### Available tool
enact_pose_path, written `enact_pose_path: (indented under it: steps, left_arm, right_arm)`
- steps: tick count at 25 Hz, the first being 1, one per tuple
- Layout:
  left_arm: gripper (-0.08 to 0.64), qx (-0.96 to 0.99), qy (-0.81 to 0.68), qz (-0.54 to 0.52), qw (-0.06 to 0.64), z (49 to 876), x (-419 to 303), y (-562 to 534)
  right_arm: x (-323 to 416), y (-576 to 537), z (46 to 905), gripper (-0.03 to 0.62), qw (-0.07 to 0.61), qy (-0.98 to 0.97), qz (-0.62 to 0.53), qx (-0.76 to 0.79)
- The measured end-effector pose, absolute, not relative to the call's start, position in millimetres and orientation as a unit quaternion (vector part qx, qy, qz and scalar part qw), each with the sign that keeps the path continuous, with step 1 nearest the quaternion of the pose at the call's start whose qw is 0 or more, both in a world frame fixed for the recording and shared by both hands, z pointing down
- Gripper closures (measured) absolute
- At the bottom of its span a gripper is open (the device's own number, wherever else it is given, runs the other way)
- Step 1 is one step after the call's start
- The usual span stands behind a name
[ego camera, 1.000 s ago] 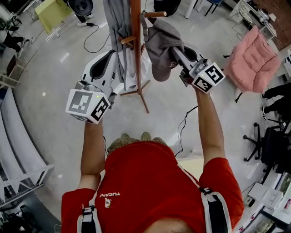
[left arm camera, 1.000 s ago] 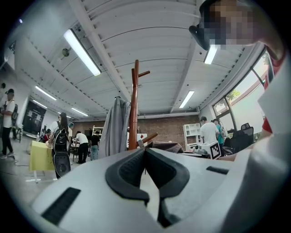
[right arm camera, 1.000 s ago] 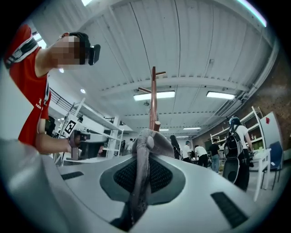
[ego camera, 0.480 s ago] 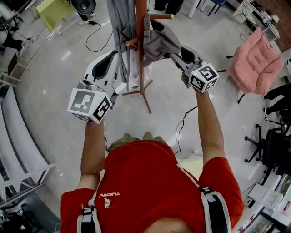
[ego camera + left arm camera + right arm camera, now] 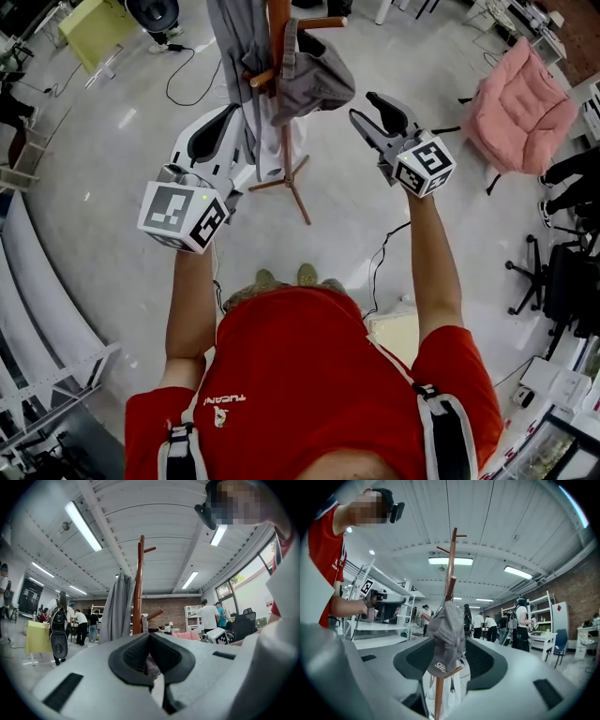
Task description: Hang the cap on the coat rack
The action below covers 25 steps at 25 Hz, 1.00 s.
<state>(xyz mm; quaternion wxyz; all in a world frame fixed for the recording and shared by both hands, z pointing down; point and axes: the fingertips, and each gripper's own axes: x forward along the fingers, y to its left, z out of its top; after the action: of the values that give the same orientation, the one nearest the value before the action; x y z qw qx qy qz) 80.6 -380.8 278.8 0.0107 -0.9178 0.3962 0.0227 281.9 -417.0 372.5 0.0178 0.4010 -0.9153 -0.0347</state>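
Note:
The grey cap (image 5: 311, 80) hangs from a peg of the wooden coat rack (image 5: 284, 141) at the top of the head view. My right gripper (image 5: 364, 106) sits just right of it and a little back, apart from it. Its jaws are opening and nothing is pressed between them. In the right gripper view the cap (image 5: 445, 639) dangles on the rack pole (image 5: 451, 573) beyond the spread jaws of my right gripper (image 5: 449, 654). My left gripper (image 5: 230, 117) is held left of the rack, its jaws together and empty; its own view shows the left gripper (image 5: 149, 639) facing the pole (image 5: 137, 588).
A long grey garment (image 5: 234, 56) and something white (image 5: 272, 141) also hang on the rack. A pink padded chair (image 5: 520, 94) stands at right, a yellow-green table (image 5: 98, 23) at top left, and cables (image 5: 187, 70) lie on the floor. People (image 5: 487, 625) stand further off.
My right gripper has let go of the cap, opened its jaws and drawn back. The cap now hangs on the peg by itself. The left gripper has barely moved.

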Motion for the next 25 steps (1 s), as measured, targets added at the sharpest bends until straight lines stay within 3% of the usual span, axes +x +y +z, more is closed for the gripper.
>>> enact_pose_path:
  steps: [5,16,25]
  left_arm:
    - [0.551,-0.924,0.381,0.029,0.008,282,83,-377]
    - [0.551,-0.944,0.325,0.046,0.023,270,111,-347]
    - [0.551,-0.949,0.311,0.057,0.022,265,111,-328]
  right_arm:
    - [268,-377,321,0.391,-0.025,-0.91,-0.078,0.408]
    - [230,-308,260,0.544,-0.093,-0.89,-0.106,0.433]
    - [198,-281,261,0.568,-0.138,-0.885,-0.084,0.437]
